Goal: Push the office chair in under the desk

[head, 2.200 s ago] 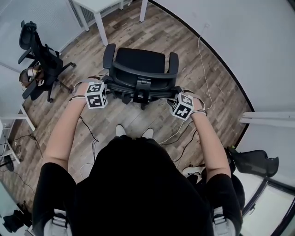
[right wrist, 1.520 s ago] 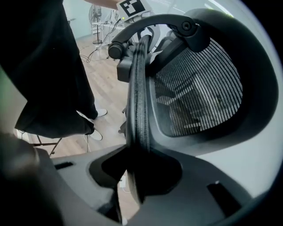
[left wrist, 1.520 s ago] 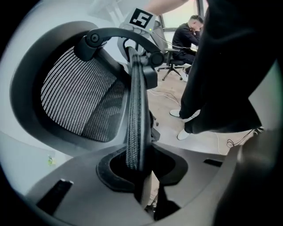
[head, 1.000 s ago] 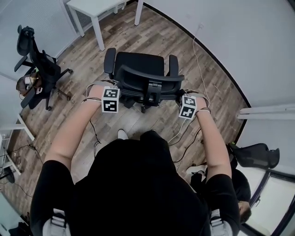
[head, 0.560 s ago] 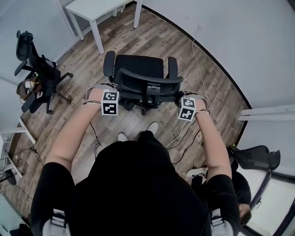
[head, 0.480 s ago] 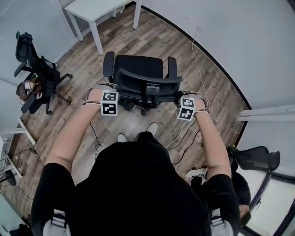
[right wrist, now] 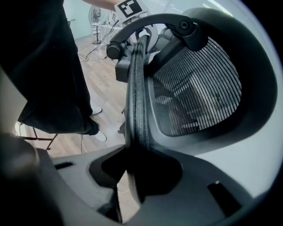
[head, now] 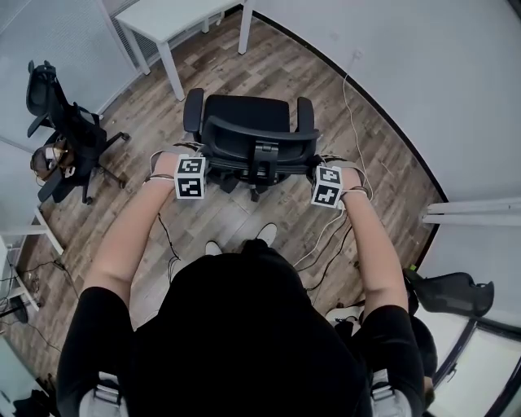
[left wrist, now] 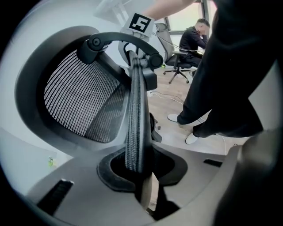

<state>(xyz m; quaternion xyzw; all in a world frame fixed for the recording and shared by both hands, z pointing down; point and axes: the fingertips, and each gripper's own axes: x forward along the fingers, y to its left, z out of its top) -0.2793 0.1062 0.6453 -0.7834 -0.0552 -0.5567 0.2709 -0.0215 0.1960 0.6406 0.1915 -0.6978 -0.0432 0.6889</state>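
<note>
My left gripper (left wrist: 139,174) and my right gripper (right wrist: 132,178) are each clenched on a side edge of the backrest (head: 259,140) of the chair (head: 248,114), the thin mesh rim pinched between the jaws. The chair stands on the wood floor, facing away from me. It is well short of the white desk (head: 175,15) at the far left and not yet under it.

The main risk I see is aim. The desk lies to the far left of the chair, not straight ahead, so a straight push would run the left armrest (head: 192,106) into the desk leg (head: 167,67) or miss the opening altogether.

The seat may also swivel if one hand presses harder than the other, which would turn the armrests across the gap.

My hold is only on a narrow rim, so a sudden shove could slide the jaws off it or tip the backrest forward instead of rolling the wheels.

A white cable (head: 348,96) lies on the floor just to the right, and a wheel drifting that way could snag it.
</note>
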